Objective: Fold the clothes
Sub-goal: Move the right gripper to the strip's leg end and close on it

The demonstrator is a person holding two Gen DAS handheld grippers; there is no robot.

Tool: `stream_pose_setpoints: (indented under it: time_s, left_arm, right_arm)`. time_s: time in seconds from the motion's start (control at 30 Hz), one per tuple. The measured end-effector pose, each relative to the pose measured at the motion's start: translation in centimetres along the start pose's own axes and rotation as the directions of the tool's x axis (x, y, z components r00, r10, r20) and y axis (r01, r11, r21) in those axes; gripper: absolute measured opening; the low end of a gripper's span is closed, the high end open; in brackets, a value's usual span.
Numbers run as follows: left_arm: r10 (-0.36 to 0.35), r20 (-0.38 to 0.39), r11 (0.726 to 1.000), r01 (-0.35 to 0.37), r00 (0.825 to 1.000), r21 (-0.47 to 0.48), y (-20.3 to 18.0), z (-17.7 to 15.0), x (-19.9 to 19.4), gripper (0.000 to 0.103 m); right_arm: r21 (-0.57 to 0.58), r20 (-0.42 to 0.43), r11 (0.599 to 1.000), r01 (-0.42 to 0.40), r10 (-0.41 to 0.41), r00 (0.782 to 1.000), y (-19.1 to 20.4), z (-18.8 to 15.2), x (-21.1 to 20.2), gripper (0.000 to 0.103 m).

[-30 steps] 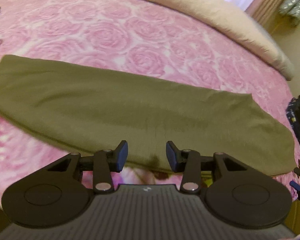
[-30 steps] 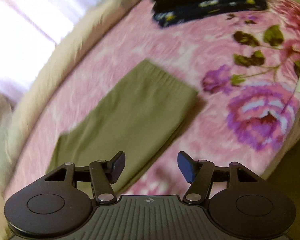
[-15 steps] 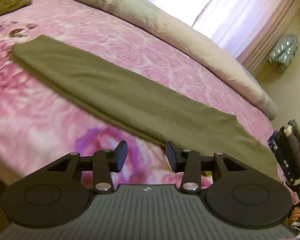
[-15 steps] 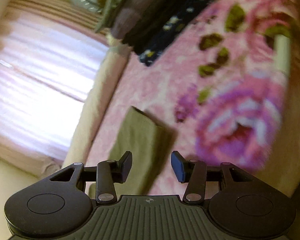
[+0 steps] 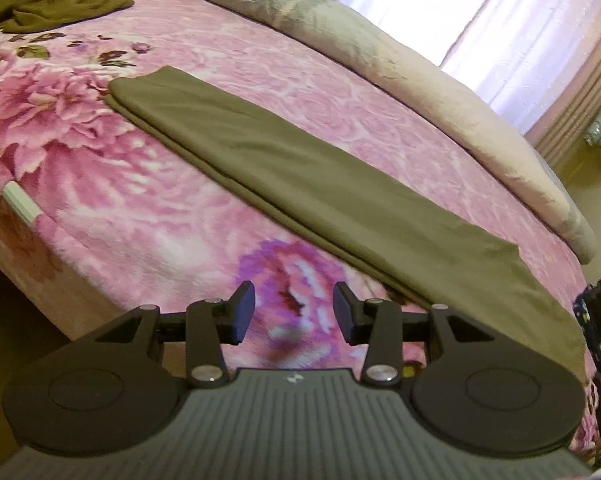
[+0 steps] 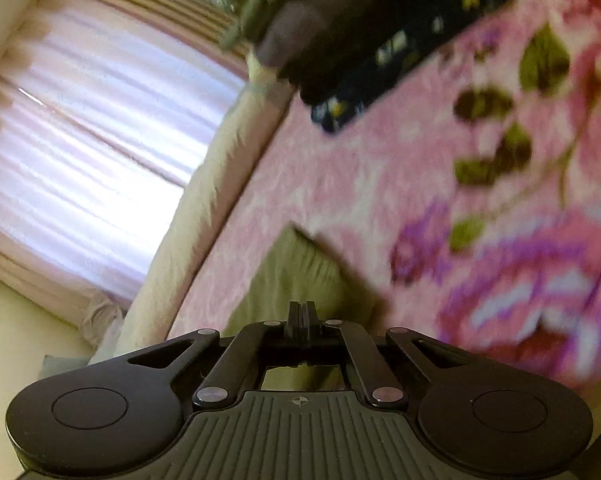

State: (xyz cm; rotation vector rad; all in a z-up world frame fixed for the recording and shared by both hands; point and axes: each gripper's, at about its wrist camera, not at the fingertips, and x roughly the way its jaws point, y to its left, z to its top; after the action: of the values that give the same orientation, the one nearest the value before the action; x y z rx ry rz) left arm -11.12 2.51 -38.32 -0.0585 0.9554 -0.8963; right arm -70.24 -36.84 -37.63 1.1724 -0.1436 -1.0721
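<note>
Fingers of the left gripper (image 5: 294, 312) stand wide apart with nothing between them, hovering over the near edge of the bed (image 5: 148, 216), above a purple flower in its pink floral cover. Just beyond them, the olive garment (image 5: 300, 184) lies flat as 1 long folded strip, running diagonally from the bed's near right edge toward the far left. The right gripper (image 6: 300, 316) has its fingers pressed fully together over one end of that garment (image 6: 296, 276); whether cloth is pinched between them cannot be told. Farther off, a stack of dark folded clothes (image 6: 380, 40) rests on the bed. A crumpled olive garment (image 5: 56, 4) sits at the far left corner, and a beige duvet (image 5: 400, 72) lines the far edge.
</note>
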Motion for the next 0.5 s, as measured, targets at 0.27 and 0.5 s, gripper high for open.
stream_pose_setpoints:
  time_s: [0.27, 0.5]
  left_arm:
    - [0.073, 0.034, 0.991, -0.068, 0.997, -0.117, 4.3, 2.5, 0.6, 0.038]
    - [0.049, 0.014, 0.992, -0.047, 0.999, -0.12, 4.9, 2.5, 1.1, 0.038]
  right_arm:
    - [0.101, -0.066, 0.994, 0.046, -0.039, 0.997, -2.1, 0.4, 0.5, 0.01]
    - [0.139, -0.068, 0.99, -0.003, 0.013, 0.998, -0.6, -1.3, 0.2, 0.056]
